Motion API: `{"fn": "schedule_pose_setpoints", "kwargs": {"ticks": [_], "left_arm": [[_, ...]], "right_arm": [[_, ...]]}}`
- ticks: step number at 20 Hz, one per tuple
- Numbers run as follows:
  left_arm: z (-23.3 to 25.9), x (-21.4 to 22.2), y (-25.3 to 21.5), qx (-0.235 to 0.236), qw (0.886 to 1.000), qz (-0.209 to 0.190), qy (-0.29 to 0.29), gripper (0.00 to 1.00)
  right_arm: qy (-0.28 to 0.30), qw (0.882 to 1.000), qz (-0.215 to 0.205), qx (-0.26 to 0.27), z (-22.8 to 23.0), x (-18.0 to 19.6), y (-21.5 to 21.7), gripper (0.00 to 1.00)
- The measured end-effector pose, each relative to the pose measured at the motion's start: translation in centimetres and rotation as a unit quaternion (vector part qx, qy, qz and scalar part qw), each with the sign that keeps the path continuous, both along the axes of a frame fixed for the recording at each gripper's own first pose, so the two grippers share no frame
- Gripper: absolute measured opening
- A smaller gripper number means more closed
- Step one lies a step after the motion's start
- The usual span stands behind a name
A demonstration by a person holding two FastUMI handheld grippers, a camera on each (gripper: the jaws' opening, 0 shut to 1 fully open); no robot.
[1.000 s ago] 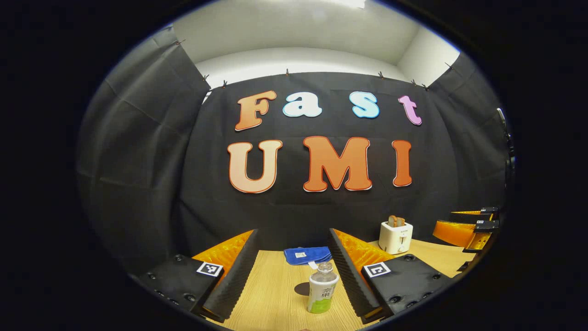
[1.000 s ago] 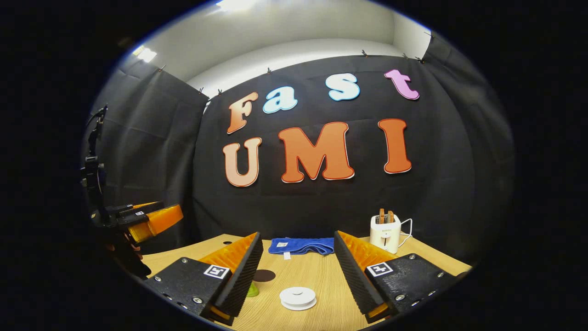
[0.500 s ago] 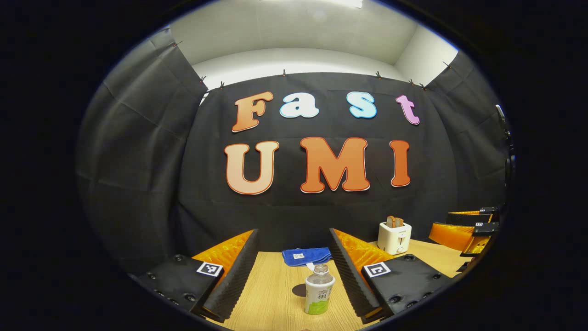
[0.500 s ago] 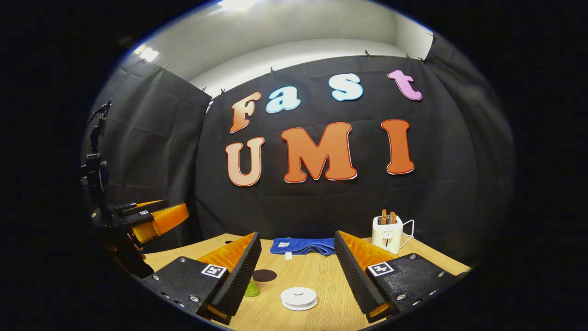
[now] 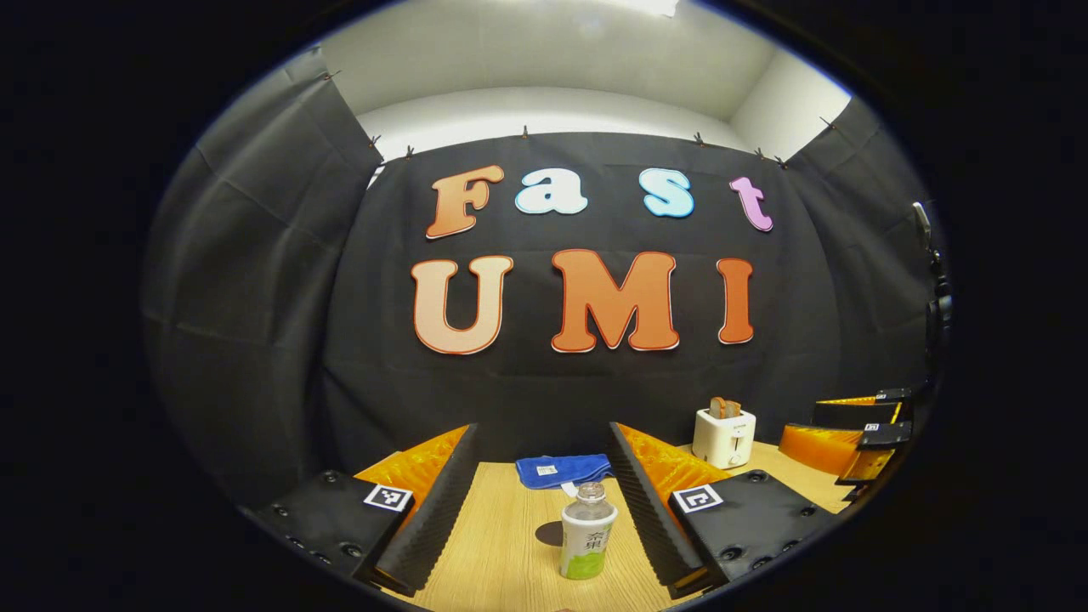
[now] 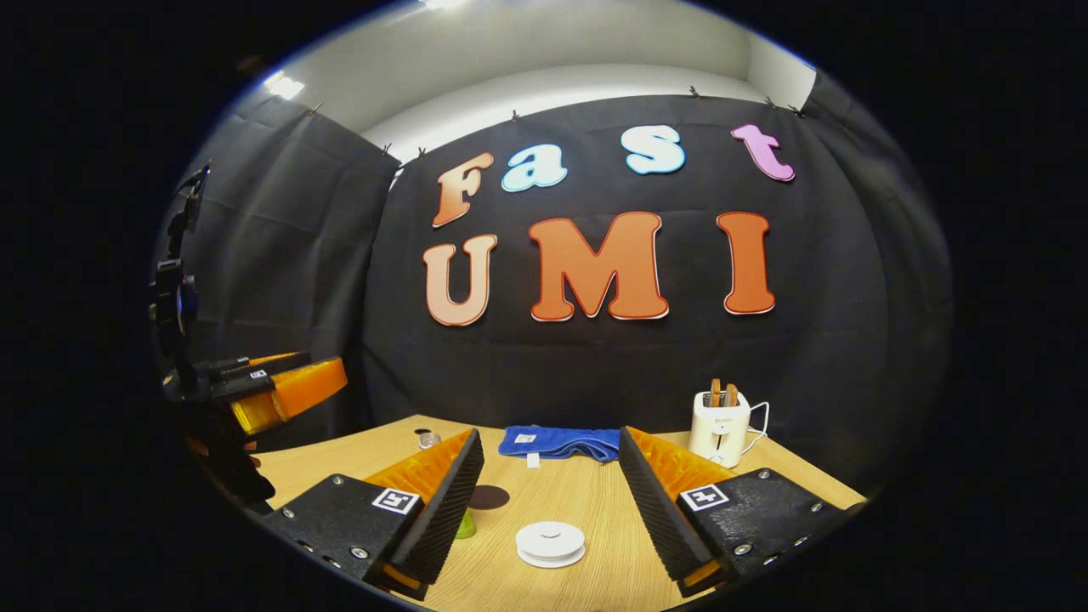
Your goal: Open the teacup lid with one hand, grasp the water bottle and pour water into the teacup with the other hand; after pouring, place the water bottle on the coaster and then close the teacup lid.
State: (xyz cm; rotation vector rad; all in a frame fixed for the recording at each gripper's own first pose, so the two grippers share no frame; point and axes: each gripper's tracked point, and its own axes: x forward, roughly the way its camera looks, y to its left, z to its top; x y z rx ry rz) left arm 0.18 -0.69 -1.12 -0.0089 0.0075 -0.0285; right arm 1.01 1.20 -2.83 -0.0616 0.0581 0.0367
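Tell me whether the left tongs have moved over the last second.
Yes. In the left gripper view, the bottle has slid left between the open tongs and the toaster has shifted left and down, so the tongs have swung slightly right.

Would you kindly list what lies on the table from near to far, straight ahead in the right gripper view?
Lid → coaster → blue cloth.
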Motion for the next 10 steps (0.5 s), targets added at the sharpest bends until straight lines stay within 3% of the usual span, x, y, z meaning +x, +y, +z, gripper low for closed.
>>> {"fn": "schedule_pose_setpoints", "kwargs": {"ticks": [10], "left_arm": [[-2.2,0.0,0.3,0.012,1.0,0.001,0.016,0.96]], "right_arm": [[0.08,0.996,-0.007,-0.032,-8.8,2.8,-0.9,0.9]]}}
